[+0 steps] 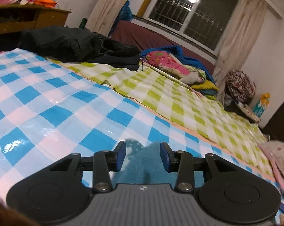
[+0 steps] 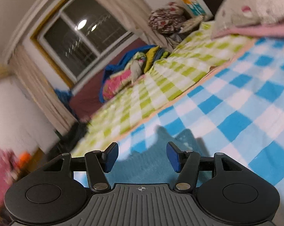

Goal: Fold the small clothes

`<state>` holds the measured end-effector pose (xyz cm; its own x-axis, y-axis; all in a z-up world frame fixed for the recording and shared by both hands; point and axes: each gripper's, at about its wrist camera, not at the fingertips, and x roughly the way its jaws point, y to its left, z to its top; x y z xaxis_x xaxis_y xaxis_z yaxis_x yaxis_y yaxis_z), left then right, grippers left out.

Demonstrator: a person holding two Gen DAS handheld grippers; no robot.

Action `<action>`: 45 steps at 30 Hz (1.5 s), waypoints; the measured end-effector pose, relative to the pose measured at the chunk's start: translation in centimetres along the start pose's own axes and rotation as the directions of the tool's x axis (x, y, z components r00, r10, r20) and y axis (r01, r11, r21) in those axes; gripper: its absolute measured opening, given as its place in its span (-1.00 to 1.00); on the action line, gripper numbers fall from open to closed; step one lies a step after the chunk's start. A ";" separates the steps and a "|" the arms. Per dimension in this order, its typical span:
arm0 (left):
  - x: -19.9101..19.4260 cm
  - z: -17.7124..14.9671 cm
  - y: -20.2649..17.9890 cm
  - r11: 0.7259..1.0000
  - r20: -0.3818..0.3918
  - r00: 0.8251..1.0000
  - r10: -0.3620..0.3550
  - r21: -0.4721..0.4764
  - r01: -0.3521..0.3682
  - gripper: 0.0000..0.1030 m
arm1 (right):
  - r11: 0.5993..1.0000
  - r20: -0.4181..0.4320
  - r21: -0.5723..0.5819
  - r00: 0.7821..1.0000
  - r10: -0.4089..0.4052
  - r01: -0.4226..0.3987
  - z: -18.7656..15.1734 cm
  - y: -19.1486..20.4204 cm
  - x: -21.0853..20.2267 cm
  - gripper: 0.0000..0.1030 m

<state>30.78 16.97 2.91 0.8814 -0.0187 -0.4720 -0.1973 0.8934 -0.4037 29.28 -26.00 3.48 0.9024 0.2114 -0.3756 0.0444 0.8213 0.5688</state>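
A teal fleece garment (image 1: 138,169) lies flat on the blue-and-white checked sheet (image 1: 57,103), close under the camera. My left gripper (image 1: 143,146) hovers over the garment's far edge, its blue pads apart and nothing pinched between them. In the right wrist view the same teal garment (image 2: 142,169) spreads below my right gripper (image 2: 142,148), whose fingers stand wide apart above the cloth without pressing it. Most of the garment is hidden beneath both gripper bodies.
A green checked sheet (image 1: 160,94) adjoins the blue one. A heap of black clothes (image 1: 76,45) and a pile of colourful clothes (image 1: 170,64) lie at the far side. A pale pink spotted cloth (image 2: 255,9) lies on the bed's edge. A wooden desk (image 1: 28,18) stands far left.
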 end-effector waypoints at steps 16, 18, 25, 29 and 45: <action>0.4 -4.2 0.0 0.967 -0.021 0.989 0.150 0.214 -0.142 -0.12 | 0.906 -0.062 -0.323 0.950 -0.307 0.272 -2.7 -0.8 3.0 -0.35; -0.2 -4.8 -0.3 0.951 0.007 0.985 0.173 0.260 -0.169 -0.12 | 0.910 -0.069 -0.317 0.950 -0.304 0.268 -3.0 -1.1 3.0 -0.33; -1.4 -5.4 -0.1 0.937 0.021 0.977 0.212 0.279 -0.210 -0.12 | 0.920 -0.076 -0.301 0.955 -0.285 0.251 -2.5 -1.3 2.2 -0.25; -2.3 -5.9 0.0 0.929 0.034 0.973 0.229 0.292 -0.229 -0.13 | 0.924 -0.096 -0.303 0.958 -0.271 0.231 -2.8 -2.0 1.9 -0.16; -5.4 -5.8 0.2 0.931 0.006 0.969 0.246 0.278 -0.238 -0.14 | 0.937 -0.093 -0.246 0.956 -0.278 0.248 -2.6 -2.1 -1.2 -0.18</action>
<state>23.49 14.67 0.78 0.8082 0.2048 -0.5522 -0.2745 0.9605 -0.0454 27.00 -26.56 0.85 0.8107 0.0231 -0.5850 0.1601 0.9524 0.2594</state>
